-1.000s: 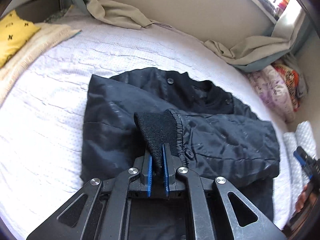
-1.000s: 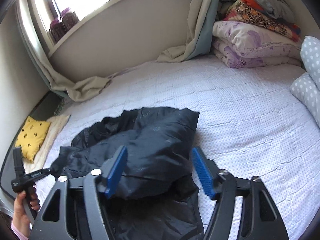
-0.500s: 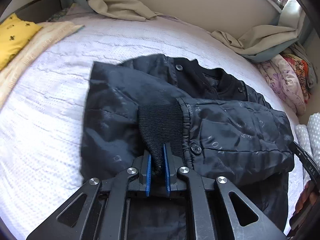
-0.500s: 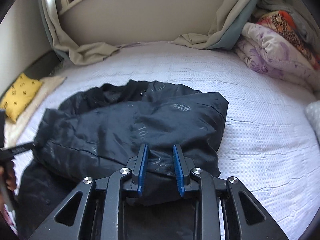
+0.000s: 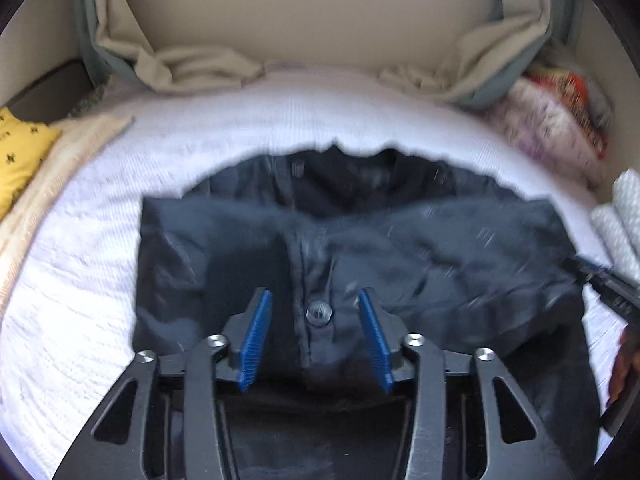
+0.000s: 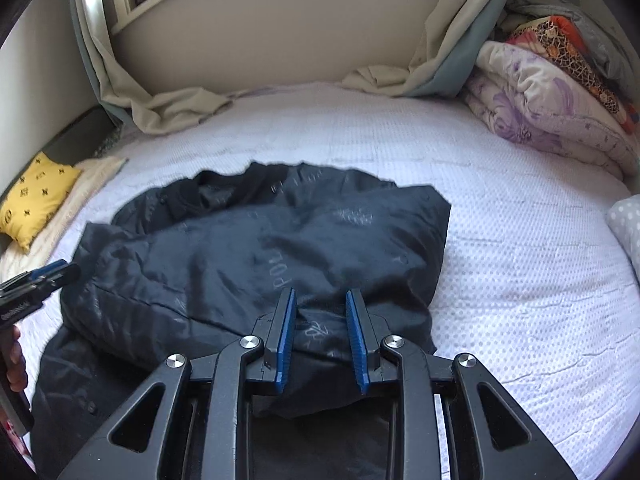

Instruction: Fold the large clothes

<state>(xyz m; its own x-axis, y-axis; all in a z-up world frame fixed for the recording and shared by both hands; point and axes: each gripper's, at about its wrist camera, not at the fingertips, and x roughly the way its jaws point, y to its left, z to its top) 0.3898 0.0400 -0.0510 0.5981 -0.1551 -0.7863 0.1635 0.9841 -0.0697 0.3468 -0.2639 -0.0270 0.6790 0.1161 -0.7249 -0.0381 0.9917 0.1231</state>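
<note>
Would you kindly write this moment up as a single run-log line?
left gripper: open, above jacket | right gripper: partly open around a jacket fold | jacket: sleeves folded in, on bed

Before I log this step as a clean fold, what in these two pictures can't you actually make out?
- Jacket near hem: cut off below both tools' frames, in both views.
- Left view: motion blur smears the jacket's collar and the blankets.
- Right tool: whether its pads pinch the fabric between them or just straddle it is unclear.
- Left tool stands open over a button; what lies under the folded sleeve is hidden.
</note>
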